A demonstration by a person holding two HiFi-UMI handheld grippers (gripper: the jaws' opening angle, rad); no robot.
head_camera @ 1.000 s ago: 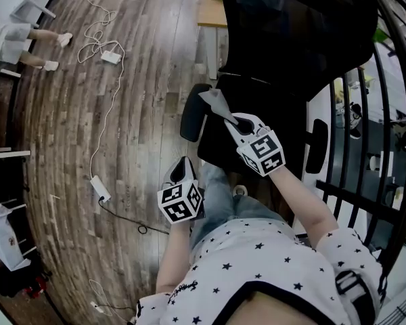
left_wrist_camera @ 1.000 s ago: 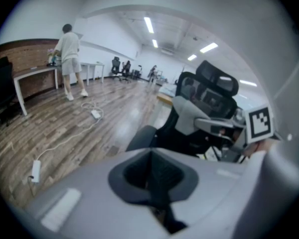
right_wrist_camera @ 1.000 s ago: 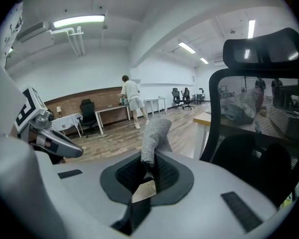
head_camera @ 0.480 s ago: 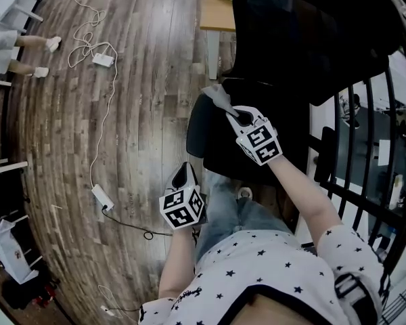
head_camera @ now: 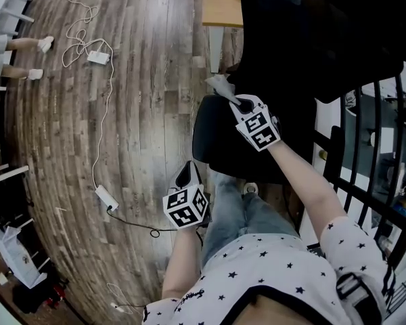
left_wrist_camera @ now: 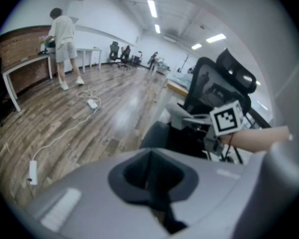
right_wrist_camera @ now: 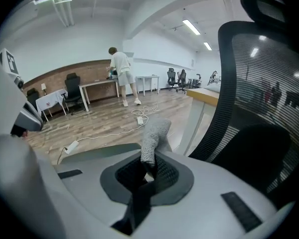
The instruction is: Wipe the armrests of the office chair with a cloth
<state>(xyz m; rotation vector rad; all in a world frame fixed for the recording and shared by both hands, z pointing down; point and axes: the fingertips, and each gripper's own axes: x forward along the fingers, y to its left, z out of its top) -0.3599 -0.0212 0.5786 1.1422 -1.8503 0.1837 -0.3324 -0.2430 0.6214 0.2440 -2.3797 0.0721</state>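
Wood-plank floor (head_camera: 149,66): white power strip (head_camera: 106,197), corded white adapter (head_camera: 97,57) lying on it; office chair (head_camera: 304,39) nearby.

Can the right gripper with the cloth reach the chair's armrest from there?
Probably yes. The right gripper, shut on the cloth, hangs close by the dark armrest, and nothing shows between them.

The black mesh office chair (head_camera: 311,39) stands ahead and to the right on the wooden plank floor (head_camera: 142,80). The right gripper (head_camera: 233,100) is over the chair's left edge, with the grey cloth (head_camera: 220,85) between its jaws. The left gripper (head_camera: 185,176) hangs nearer, left of the chair. A white power strip (head_camera: 105,197) lies on the floor further left.
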